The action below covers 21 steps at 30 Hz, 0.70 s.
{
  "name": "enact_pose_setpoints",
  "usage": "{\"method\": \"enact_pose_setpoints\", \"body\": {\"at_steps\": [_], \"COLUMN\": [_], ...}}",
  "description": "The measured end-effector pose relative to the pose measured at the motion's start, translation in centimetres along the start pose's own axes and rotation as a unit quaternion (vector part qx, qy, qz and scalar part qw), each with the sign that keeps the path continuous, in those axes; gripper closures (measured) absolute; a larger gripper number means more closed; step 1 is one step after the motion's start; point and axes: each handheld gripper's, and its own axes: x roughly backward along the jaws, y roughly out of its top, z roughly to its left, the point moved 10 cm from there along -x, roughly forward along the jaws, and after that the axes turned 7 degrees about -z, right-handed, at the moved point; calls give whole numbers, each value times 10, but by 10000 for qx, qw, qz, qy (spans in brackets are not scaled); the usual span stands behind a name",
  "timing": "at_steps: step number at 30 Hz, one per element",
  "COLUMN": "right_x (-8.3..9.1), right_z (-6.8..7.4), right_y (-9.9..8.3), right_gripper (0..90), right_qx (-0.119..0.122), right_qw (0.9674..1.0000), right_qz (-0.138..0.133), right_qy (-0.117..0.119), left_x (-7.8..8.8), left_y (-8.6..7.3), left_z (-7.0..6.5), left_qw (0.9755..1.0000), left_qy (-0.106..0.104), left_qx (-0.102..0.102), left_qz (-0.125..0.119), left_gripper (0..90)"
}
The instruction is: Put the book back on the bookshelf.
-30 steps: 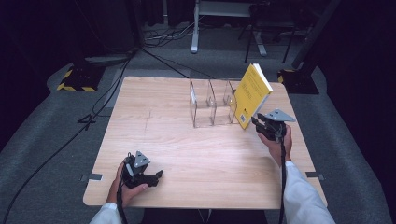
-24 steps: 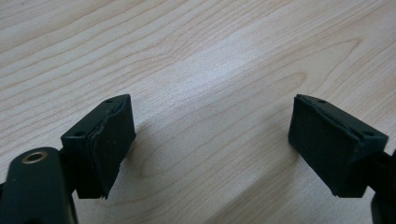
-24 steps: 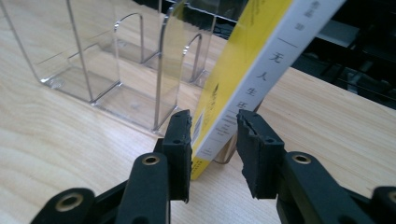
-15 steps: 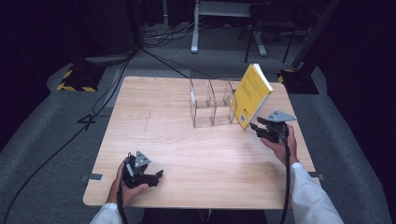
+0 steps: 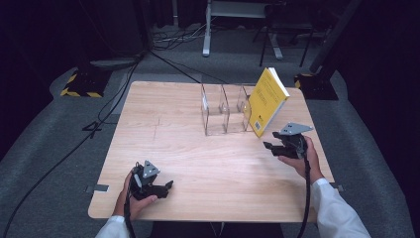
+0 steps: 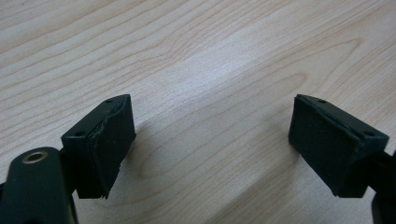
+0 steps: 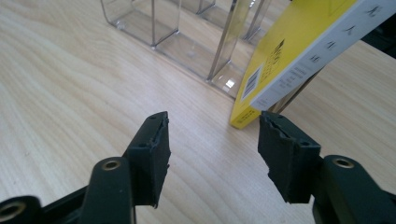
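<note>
Toppling is the risk: the thin yellow paperback book [image 5: 266,101] stands on its bottom corner on the pale wooden surface [image 5: 163,129], leaning against the right end of the clear acrylic divided rack [image 5: 224,110], and could slide flat. Its long axis tilts up and right, spine facing the right hand-held gripper [image 7: 212,140], whose jaws have just been opening, empty. The left hand-held gripper [image 6: 210,140] rests spread, empty.

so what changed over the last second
The right tool has let go of the book and drawn back toward the person; its jaws have just been opening, nothing between them. The book leans on the clear rack as before. The left tool stayed open and in place.
</note>
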Motion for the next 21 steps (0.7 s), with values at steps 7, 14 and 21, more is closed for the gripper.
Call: {"method": "enact_pose_setpoints", "body": {"at_steps": [7, 14, 21], "right_x": [7, 14, 22], "right_z": [6, 9, 14], "right_y": [-6, -12, -21], "right_gripper": [391, 381, 371], "right_qx": [11, 150, 276], "right_qw": [9998, 9996, 9993], "right_qz": [158, 212, 249], "right_qy": [121, 131, 93], "left_x": [0, 0, 0], "left_y": [0, 0, 0], "left_z": [0, 0, 0], "left_qw": [10000, 10000, 10000], "left_qy": [-1, -1, -1], "left_qx": [-3, 0, -1], "left_qz": [0, 0, 0], "left_gripper": [154, 154, 154]}}
